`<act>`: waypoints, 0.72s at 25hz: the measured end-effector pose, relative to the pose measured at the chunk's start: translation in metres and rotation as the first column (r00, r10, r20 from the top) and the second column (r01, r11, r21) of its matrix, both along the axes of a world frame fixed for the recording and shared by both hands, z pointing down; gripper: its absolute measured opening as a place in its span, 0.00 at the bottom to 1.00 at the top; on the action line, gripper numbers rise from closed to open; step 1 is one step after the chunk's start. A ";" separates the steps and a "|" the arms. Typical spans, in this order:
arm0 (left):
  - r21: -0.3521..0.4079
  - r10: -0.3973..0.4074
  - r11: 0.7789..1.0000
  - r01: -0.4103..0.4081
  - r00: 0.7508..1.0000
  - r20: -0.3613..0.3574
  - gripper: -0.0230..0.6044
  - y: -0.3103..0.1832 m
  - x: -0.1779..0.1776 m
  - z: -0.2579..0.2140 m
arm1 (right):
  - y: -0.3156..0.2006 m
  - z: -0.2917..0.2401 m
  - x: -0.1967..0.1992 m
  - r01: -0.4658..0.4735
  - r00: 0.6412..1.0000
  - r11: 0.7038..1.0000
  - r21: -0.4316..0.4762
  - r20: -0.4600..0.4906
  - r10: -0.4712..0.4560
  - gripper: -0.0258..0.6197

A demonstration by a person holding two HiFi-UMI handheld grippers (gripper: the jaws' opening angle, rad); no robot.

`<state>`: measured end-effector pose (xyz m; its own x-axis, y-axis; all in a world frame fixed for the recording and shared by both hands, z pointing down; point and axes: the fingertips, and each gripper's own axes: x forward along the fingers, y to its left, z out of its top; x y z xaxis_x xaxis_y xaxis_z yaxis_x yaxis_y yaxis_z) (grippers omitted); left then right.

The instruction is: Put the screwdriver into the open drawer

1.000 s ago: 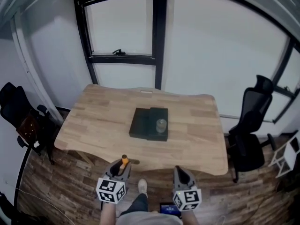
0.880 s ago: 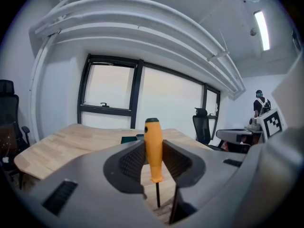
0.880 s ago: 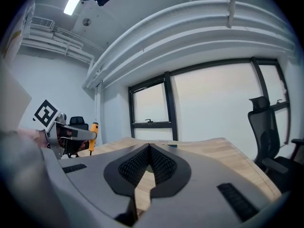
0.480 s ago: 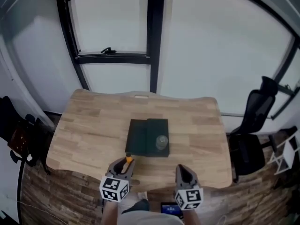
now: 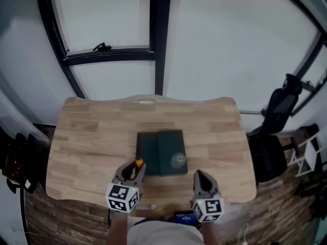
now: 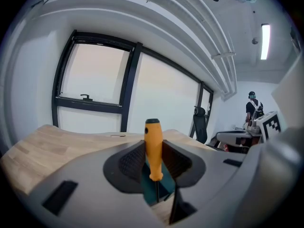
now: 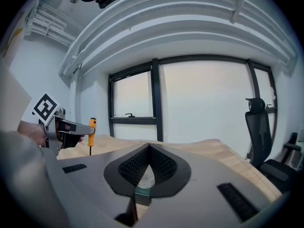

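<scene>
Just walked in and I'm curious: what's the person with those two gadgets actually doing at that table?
A person holds a gripper in each hand at a wooden table. The left gripper is clamped on an orange-handled screwdriver, held upright over the table's near side. The right gripper is shut and empty. Just ahead, mid-table, sits a dark box with a clear jar on top; the screwdriver is not in it yet.

Orange-handled screwdriver [image 6: 153, 148], black cap on top, thin dark shaft pointing down, stands upright, clamped between the left gripper's [image 5: 134, 169] jaws. It hangs over the near tabletop [image 5: 92, 137], at 7 o'clock from the dark green drawer box [image 5: 153, 153] sitting mid-tabletop.
</scene>
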<state>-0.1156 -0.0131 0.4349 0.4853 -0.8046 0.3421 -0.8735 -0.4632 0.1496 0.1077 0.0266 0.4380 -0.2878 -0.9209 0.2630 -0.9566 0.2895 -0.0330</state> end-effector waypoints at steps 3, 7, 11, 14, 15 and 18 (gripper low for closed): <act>-0.004 -0.001 1.000 0.001 1.000 -0.008 0.21 -0.010 -0.005 0.000 | -0.004 0.000 0.001 -0.013 1.000 1.000 -0.002 -0.004 0.013 0.04; 0.000 -0.003 1.000 0.003 1.000 -0.018 0.21 -0.016 -0.008 -0.003 | -0.007 -0.002 -0.001 -0.020 1.000 1.000 -0.006 -0.012 0.020 0.04; -0.003 -0.006 1.000 0.006 1.000 -0.015 0.21 -0.017 -0.010 -0.003 | -0.011 -0.005 -0.002 -0.017 1.000 1.000 0.000 -0.010 0.017 0.04; 0.002 -0.012 1.000 0.012 1.000 -0.013 0.21 -0.021 -0.011 -0.006 | -0.018 -0.010 -0.005 -0.010 1.000 1.000 0.016 -0.002 0.010 0.04; 0.005 -0.013 1.000 0.013 1.000 -0.012 0.21 -0.024 -0.011 -0.008 | -0.021 -0.010 -0.005 -0.007 1.000 1.000 0.020 0.000 0.007 0.04; 0.011 -0.014 1.000 0.014 1.000 -0.008 0.21 -0.031 -0.009 -0.010 | -0.030 -0.011 -0.006 0.001 1.000 1.000 0.029 0.004 -0.001 0.04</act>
<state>-0.1242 -0.0439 0.4251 0.4767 -0.8150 0.3295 -0.8787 -0.4525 0.1521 0.1018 -0.0038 0.4268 -0.2895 -0.9280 0.2347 -0.9563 0.2910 -0.0288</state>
